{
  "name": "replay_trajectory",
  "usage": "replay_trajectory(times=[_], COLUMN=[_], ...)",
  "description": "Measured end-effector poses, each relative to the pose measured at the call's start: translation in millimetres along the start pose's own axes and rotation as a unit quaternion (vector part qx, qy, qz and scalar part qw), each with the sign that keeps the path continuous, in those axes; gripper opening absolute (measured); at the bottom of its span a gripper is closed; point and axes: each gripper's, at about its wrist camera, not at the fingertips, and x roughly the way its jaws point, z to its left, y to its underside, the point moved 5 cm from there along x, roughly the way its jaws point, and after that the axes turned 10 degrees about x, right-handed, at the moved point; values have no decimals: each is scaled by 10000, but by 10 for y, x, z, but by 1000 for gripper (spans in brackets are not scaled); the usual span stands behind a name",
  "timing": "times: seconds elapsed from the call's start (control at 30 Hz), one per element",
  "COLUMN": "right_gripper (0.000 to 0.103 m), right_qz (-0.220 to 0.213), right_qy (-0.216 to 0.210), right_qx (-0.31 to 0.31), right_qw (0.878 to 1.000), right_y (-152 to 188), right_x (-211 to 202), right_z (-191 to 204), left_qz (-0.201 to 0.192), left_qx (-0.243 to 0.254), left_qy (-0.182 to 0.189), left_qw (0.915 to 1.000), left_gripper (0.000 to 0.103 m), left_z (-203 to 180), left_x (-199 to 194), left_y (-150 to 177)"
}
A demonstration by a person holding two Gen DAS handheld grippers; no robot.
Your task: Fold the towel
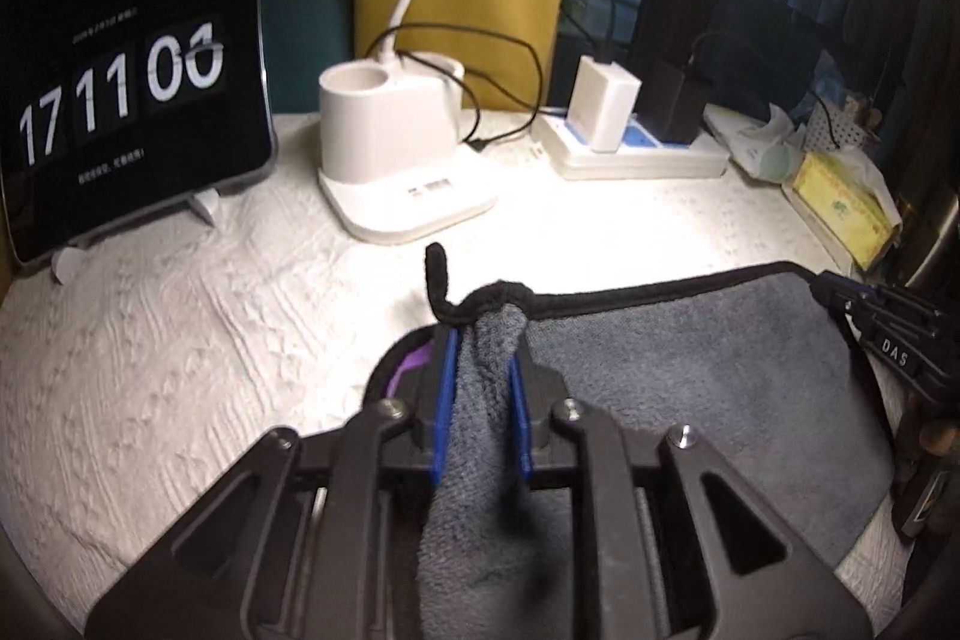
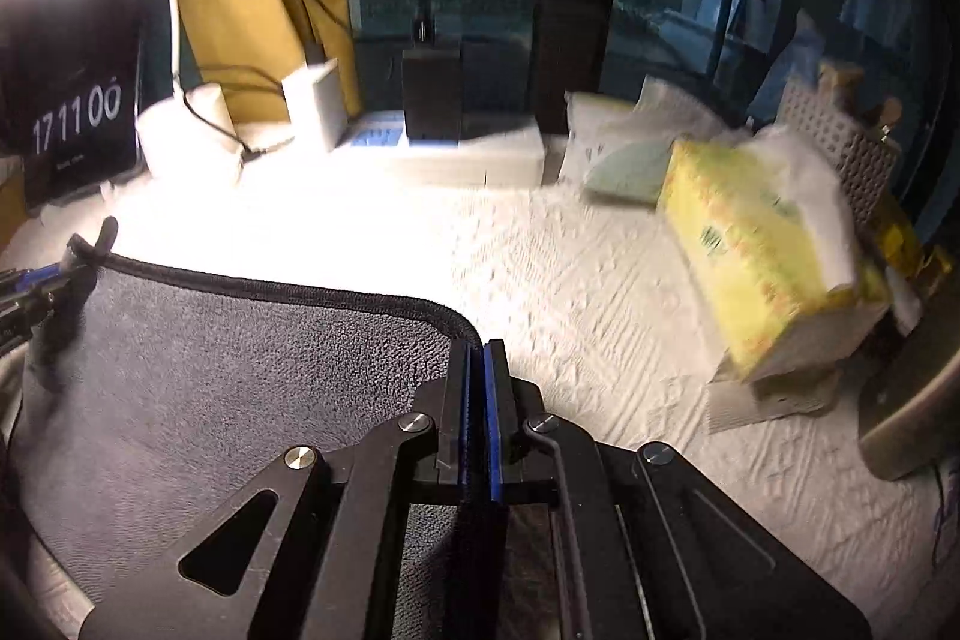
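A grey towel (image 1: 690,376) with a black hem is held stretched above a white textured tablecloth (image 1: 180,340). My left gripper (image 1: 483,340) is shut on the towel's left corner; bunched cloth fills the gap between its blue pads, and a black hanging loop (image 1: 437,274) sticks up. My right gripper (image 2: 478,347) is shut on the towel's right corner (image 2: 462,325), its blue pads pressed together on the hem. The towel (image 2: 240,370) spans between both grippers. Each gripper shows at the other view's edge: the right one (image 1: 840,295), the left one (image 2: 54,274).
Along the back stand a tablet clock (image 1: 132,100), a white lamp base with pen holder (image 1: 390,142), a power strip with chargers (image 1: 630,142) and a yellow tissue box (image 2: 762,250). A perforated basket (image 2: 840,148) is at far right.
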Motion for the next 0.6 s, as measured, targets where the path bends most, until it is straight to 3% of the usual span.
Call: replay_trajectory(times=[0.2, 0.5, 0.6], right_gripper=[5, 5, 13], right_qz=[360, 395, 414], right_qy=[6, 93, 99], right_qx=[91, 45, 121], right_qw=[9993, 9992, 9990], right_y=[16, 34, 27], right_x=[139, 144, 140], right_z=[-26, -20, -36], left_qz=[309, 535, 583], left_qx=[34, 99, 134], left_qy=[38, -203, -327], left_qw=[9995, 9983, 9977], left_gripper=[17, 22, 25], left_z=[-50, -70, -81], left_x=[124, 168, 129], left_y=[51, 10, -23])
